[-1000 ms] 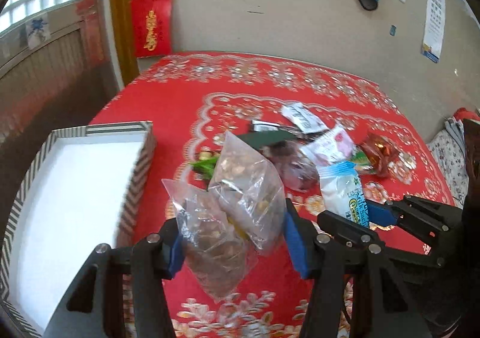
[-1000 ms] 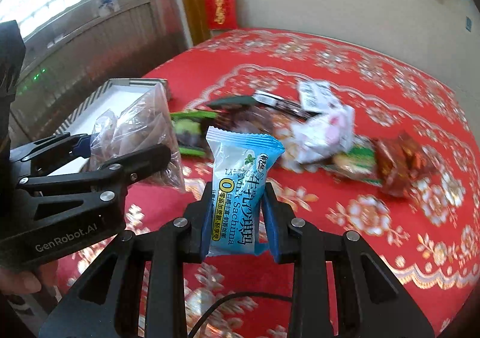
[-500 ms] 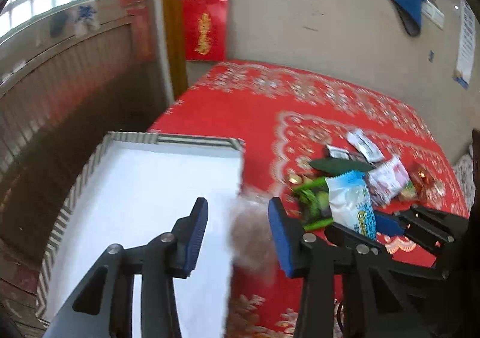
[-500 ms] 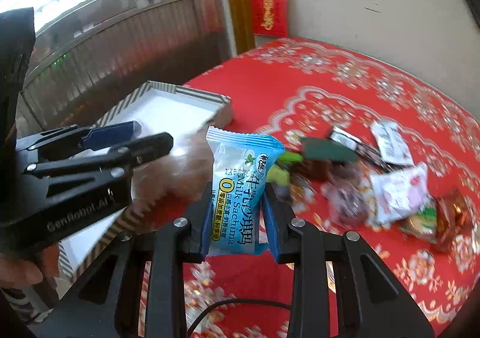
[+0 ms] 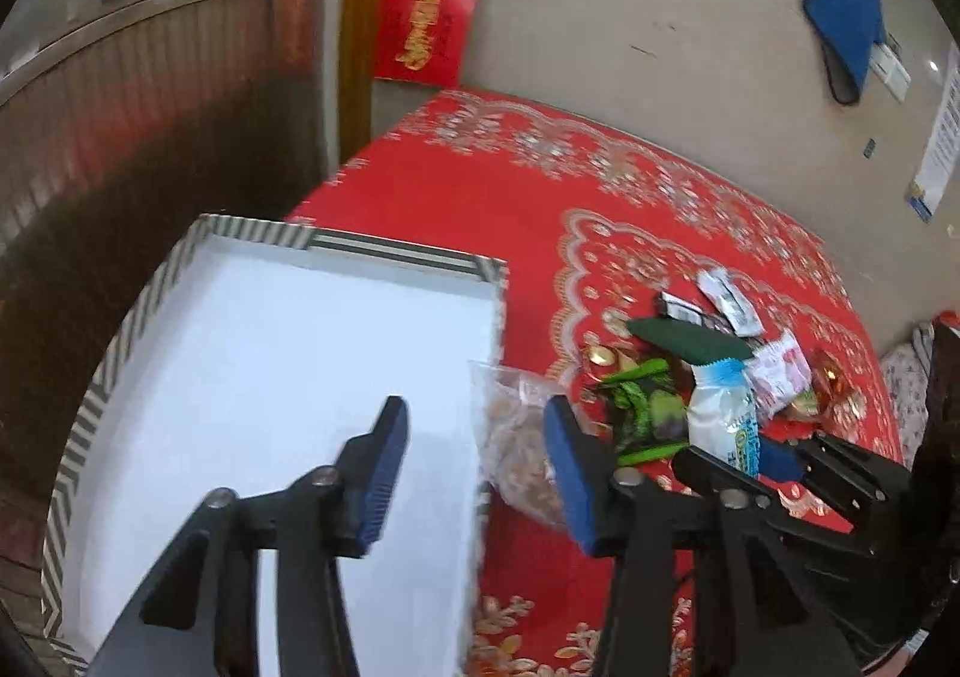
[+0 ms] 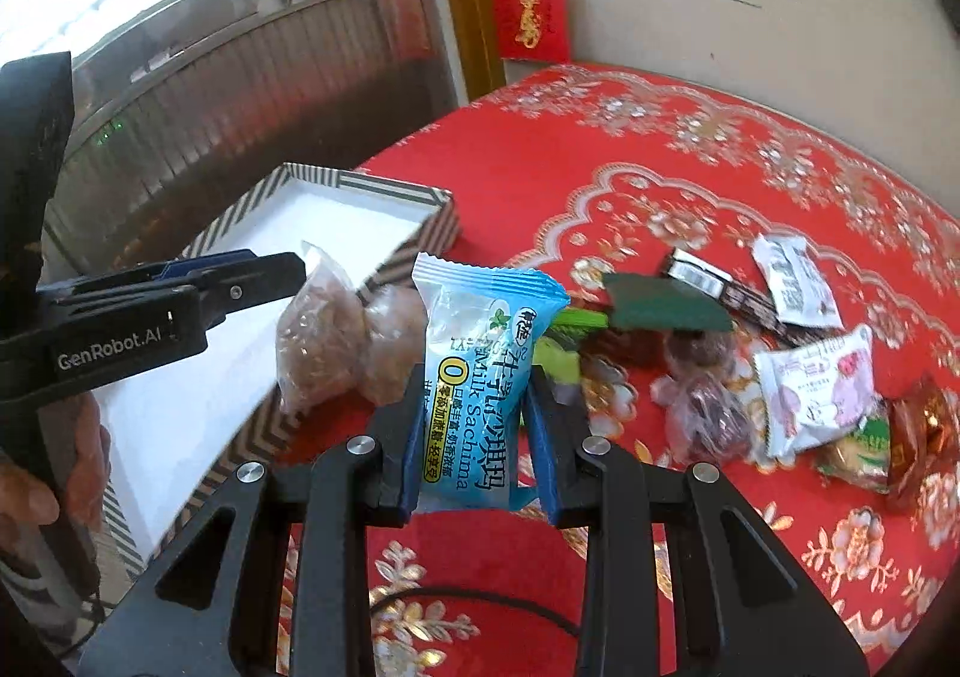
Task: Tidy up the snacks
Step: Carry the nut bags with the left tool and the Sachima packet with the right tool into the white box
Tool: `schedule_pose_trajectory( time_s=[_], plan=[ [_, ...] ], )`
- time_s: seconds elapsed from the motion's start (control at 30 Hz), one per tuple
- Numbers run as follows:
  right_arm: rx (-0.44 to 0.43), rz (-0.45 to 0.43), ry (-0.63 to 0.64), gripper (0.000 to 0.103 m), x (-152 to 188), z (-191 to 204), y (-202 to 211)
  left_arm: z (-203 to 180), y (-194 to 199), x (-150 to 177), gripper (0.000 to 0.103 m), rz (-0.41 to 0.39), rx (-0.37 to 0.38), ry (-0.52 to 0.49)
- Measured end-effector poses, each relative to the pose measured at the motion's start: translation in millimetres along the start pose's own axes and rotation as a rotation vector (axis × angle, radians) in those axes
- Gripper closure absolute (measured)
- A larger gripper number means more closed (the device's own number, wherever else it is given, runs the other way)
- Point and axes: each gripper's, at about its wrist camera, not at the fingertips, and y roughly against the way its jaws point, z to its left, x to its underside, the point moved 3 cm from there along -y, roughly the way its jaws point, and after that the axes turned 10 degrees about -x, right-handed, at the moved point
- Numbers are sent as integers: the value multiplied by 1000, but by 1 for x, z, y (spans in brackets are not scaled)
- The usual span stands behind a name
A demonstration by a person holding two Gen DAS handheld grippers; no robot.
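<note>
My left gripper [image 5: 474, 467] is open and empty over the right side of a white box with a striped rim [image 5: 120, 341]. Two clear bags of brown snacks [image 5: 516, 449] lie across the box's right wall, half on the red cloth; in the right wrist view they [image 6: 336, 341] sit on the rim [image 6: 252, 209] just past the left gripper [image 6: 264, 275]. My right gripper [image 6: 474, 437] is shut on a blue Milk Sachima packet [image 6: 480, 365] and holds it upright above the cloth, right of the box. The packet also shows in the left wrist view [image 5: 720, 425].
A heap of loose snacks lies on the red cloth [image 6: 720, 155]: a dark green packet [image 6: 660, 305], a white sachet [image 6: 792, 281], a pink-and-white packet [image 6: 822, 395], a clear bag of dark sweets [image 6: 708, 413], green wrappers [image 5: 642, 413]. A wall and a wooden railing stand behind.
My left gripper carried the two clear bags left to the box, opened and let them go; they now rest on the box's right wall. My right gripper followed left with the blue packet.
</note>
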Motion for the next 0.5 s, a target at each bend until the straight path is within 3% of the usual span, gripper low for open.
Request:
schedule_pose_trajectory(
  time_s=[0.03,0.2,0.5],
  plan=[
    [4,-1,-6,74,2,-4,2,-4,0,0,32,0,0,-9],
    [3,-12,-52,74,8,-23,10,-20,3,2,16,8,44,-20],
    [-4,-41,-84,74,16,-41,25,-47,-22,9,17,48,-42,-129]
  ],
)
